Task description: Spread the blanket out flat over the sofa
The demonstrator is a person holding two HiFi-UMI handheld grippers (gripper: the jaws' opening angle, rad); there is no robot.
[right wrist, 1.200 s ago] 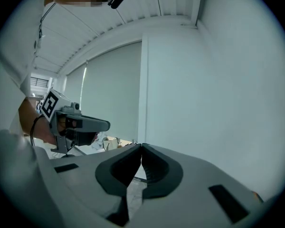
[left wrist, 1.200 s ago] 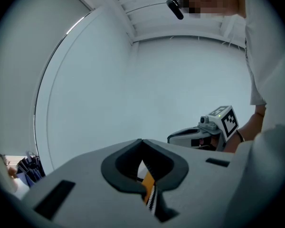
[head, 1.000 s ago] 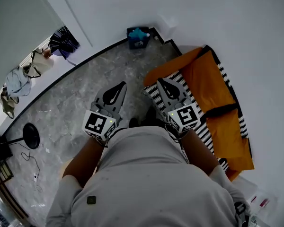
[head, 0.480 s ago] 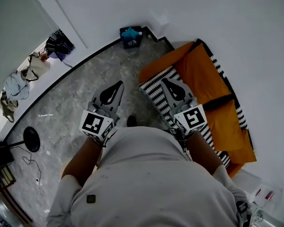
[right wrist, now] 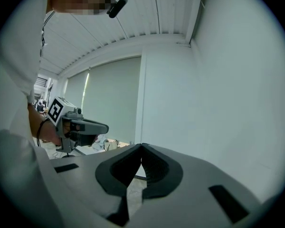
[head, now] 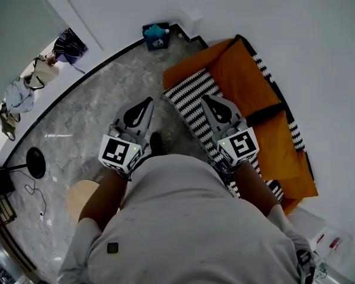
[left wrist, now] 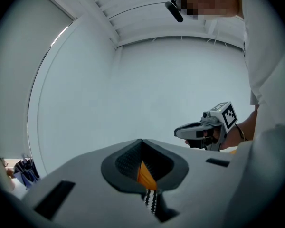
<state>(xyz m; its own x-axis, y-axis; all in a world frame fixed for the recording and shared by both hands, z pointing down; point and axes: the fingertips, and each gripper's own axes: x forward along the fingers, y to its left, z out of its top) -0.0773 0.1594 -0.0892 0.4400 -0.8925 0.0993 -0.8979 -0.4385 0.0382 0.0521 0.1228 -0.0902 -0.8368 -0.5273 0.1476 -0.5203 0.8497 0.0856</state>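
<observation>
An orange blanket (head: 248,93) lies over most of a black-and-white striped sofa (head: 192,102) against the white wall, with a dark fold across its middle. In the head view my left gripper (head: 149,102) hangs over the grey floor just left of the sofa's front edge. My right gripper (head: 205,100) is above the striped front strip. Both are held in the air, apart from the cloth. In the left gripper view the left gripper (left wrist: 141,141) is shut with nothing gripped, and the same holds for the right gripper (right wrist: 141,146) in its own view.
A blue bin (head: 155,35) stands at the wall past the sofa's end. Bags and clothes (head: 18,96) lie along the left wall. A black round stand base (head: 34,161) and a round wooden stool (head: 83,197) are on the floor at my left.
The view has swung so the sofa sits further left and closer under the right gripper. The wooden stool has come into sight. Both grippers keep their pose and stay shut.
</observation>
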